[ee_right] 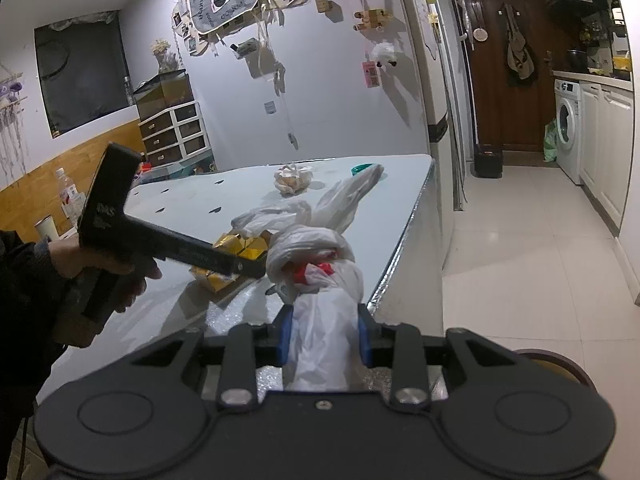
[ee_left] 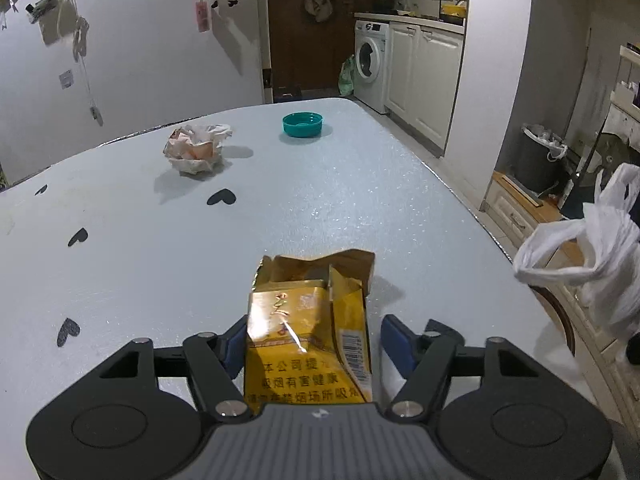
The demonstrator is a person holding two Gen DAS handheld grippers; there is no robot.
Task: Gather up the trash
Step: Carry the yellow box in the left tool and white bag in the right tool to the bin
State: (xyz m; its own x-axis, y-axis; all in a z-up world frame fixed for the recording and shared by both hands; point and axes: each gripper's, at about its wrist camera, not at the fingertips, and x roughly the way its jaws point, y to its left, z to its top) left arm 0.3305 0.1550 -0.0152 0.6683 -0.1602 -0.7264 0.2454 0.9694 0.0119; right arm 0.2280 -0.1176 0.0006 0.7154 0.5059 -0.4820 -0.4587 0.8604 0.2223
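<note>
A torn yellow cigarette pack (ee_left: 308,332) lies on the pale table (ee_left: 360,200), between the fingers of my left gripper (ee_left: 315,340). The left pad touches the pack's edge and the right pad stands a little clear, so this gripper is open. From the right wrist view, the left gripper (ee_right: 240,266) hovers over the pack (ee_right: 240,246), held by a person's hand (ee_right: 100,264). My right gripper (ee_right: 325,336) is shut on a knotted white plastic bag (ee_right: 320,320), which hangs off the table's right side (ee_left: 588,256). Farther back lie a crumpled paper ball (ee_left: 196,150) and a teal cap (ee_left: 303,124).
The table's right edge (ee_left: 480,216) drops to a tiled floor (ee_right: 520,260). A lined dark bin (ee_left: 540,160) stands against the wall beyond it. A washing machine (ee_left: 372,66) and white cabinets are at the back. A round stool (ee_right: 556,364) sits low on the right, and a water bottle (ee_right: 66,192) stands at the left.
</note>
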